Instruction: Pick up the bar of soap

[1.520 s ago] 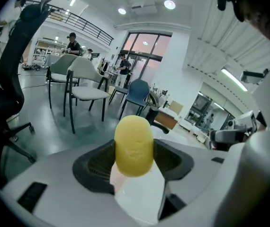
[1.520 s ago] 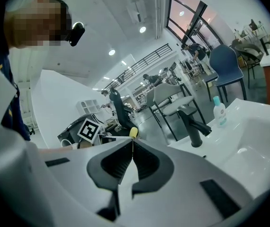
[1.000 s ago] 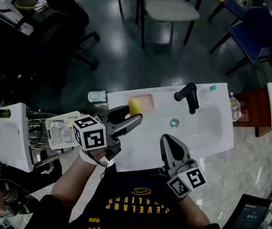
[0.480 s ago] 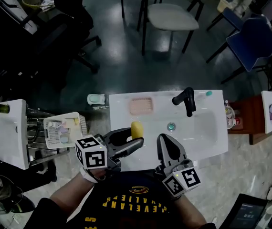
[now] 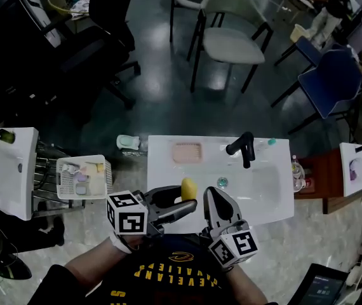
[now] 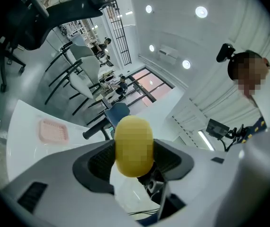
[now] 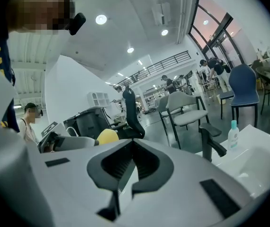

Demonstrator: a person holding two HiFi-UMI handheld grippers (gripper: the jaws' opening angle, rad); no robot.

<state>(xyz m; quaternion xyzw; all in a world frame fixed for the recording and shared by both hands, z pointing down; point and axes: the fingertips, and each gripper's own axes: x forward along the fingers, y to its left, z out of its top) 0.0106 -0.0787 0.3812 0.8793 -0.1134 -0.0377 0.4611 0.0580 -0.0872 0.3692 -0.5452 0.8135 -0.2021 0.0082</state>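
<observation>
White sink counter (image 5: 276, 199) lay below. Over its near edge the left tongs (image 5: 187, 197) were clamped on the yellow soap (image 5: 188, 187), whose long axis ran 12 to 6 o'clock across the jaws. At 3 o'clock, just beside it, the right tongs (image 5: 211, 194) were closed and empty.

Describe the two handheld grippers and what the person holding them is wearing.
The left gripper and right gripper are alike: light grey rounded shells, each with two curved jaws lined with dark ribbed pads. Each carries a white cube printed with black square markers, the left cube and the right cube. The person wears a black shirt with yellow lettering.
</observation>
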